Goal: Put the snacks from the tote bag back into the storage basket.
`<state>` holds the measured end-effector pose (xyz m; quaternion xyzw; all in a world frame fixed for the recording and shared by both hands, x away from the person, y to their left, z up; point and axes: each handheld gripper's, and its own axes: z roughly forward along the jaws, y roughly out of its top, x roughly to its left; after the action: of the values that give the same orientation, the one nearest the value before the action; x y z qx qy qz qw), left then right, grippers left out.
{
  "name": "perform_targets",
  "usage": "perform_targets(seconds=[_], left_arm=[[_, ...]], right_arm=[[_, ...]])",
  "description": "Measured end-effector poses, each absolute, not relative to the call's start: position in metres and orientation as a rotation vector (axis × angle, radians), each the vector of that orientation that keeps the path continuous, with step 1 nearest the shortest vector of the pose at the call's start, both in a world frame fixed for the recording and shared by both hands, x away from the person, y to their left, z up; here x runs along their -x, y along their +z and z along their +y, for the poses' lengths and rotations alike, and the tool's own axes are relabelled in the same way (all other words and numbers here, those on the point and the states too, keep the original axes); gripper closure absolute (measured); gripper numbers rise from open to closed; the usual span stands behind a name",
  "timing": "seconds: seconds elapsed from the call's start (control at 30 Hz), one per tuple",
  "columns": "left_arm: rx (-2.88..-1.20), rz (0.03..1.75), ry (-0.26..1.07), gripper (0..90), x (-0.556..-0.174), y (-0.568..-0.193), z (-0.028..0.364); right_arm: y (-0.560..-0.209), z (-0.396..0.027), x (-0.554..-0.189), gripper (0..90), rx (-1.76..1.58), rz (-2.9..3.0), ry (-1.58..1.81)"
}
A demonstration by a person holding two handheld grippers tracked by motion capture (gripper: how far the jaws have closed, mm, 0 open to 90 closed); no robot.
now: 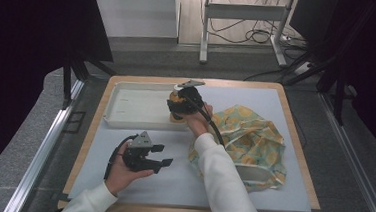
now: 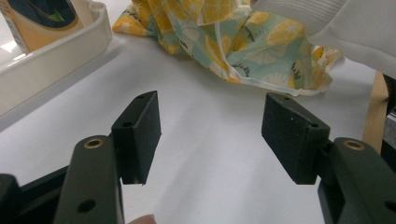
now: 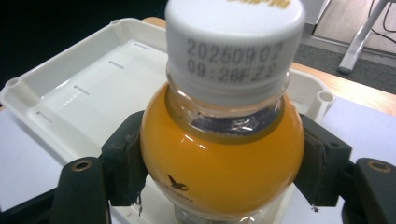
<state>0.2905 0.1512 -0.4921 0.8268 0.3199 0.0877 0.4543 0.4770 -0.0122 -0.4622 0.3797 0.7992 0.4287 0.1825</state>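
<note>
Two pads of right gripper clamp orange juice bottle over white tray.

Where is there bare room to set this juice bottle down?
The white tray is bare left of the juice bottle held in the right gripper. The mat is also free between the left gripper and the patterned cloth. The cloth crowds the right side.

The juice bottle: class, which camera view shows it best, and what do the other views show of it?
The right gripper view: the juice bottle looms close between the fingers, cap and date stamp legible. The high view shows it small and half hidden by the right gripper. The left gripper view catches its label corner in the tray.
</note>
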Motion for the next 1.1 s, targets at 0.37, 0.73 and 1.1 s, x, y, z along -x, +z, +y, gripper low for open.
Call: perform_targets(seconds=[0.37,0.73,1.1], left_arm=[[-2.044,0.792,0.217,37.5,-0.290,-0.492,0.151],[-2.043,0.797,0.219,37.4,-0.290,-0.493,0.154],[-2.034,0.814,0.228,37.3,-0.285,-0.494,0.159]], right_arm=[[-0.459,-0.015,-0.468,17.2,-1.090,2.264,1.243],[-0.447,-0.023,-0.458,15.9,-1.080,2.243,1.339],[-0.427,-0.044,-0.437,15.9,-1.060,2.204,1.390]])
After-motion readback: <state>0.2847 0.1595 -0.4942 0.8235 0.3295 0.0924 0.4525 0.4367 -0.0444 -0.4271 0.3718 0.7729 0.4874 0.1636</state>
